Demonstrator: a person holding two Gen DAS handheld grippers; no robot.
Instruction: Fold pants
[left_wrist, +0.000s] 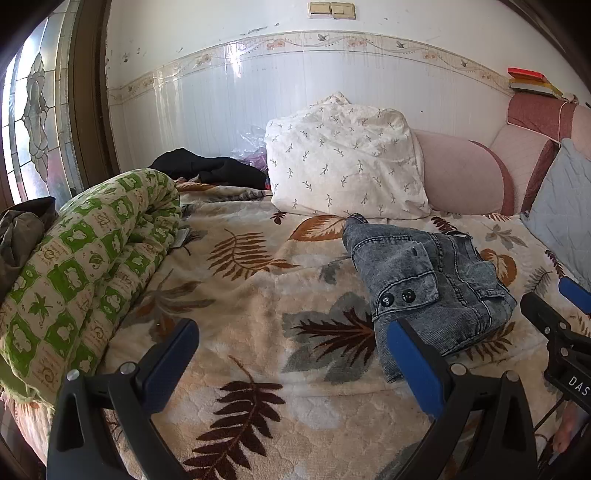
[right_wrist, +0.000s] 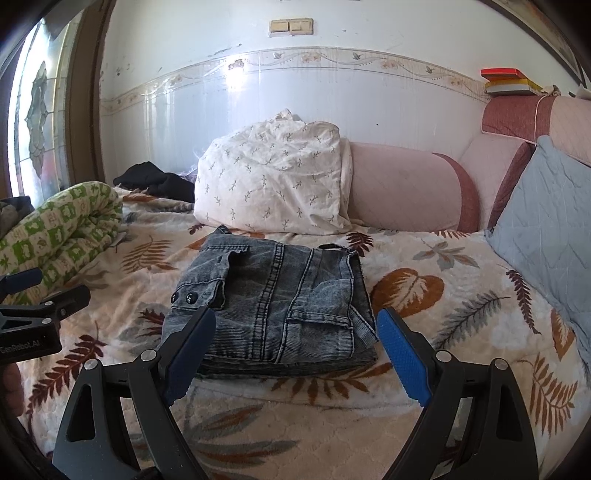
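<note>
We see the washed grey denim pants (right_wrist: 273, 299) already folded into a compact, layered rectangle on the leaf-patterned cream blanket (right_wrist: 424, 280), just in front of the white sprig-print pillow (right_wrist: 273, 184). Our left gripper (left_wrist: 291, 350) and right gripper (right_wrist: 295, 343) both have their blue-padded fingers (right_wrist: 402, 354) spread wide and hold nothing, near the pants without touching. We judge the folding essentially done, with at most a little tidying left.

Folded pants (right_wrist: 273, 299) lie on the blanket (right_wrist: 424, 325), before the pillow (right_wrist: 273, 184).

Folded grey denim pants (right_wrist: 273, 302) on bedspread (right_wrist: 424, 332)
</note>
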